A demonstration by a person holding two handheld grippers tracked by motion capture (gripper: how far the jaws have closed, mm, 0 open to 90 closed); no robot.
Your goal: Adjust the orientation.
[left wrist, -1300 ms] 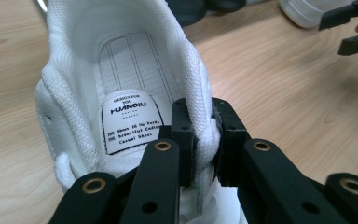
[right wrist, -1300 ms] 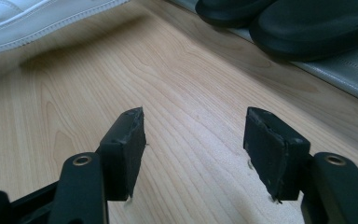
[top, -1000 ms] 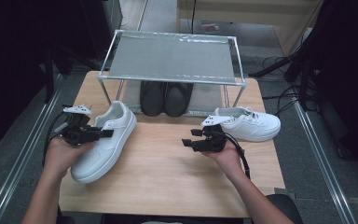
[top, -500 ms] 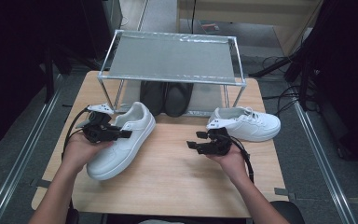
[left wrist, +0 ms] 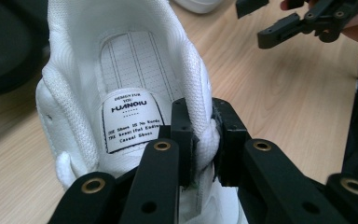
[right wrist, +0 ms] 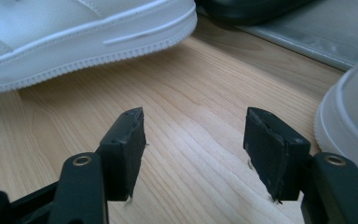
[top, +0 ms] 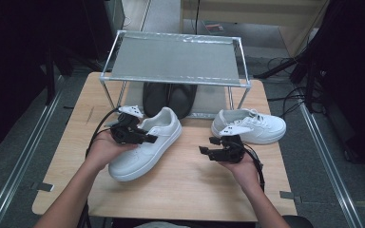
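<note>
Even overhead light, dark surround, soft focus.

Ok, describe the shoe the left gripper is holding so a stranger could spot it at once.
On the wooden table, in front of the metal rack, lie two white sneakers. It is the left sneaker, lying at a slant. Unlike the right sneaker, its heel collar is pinched by the left gripper.
</note>
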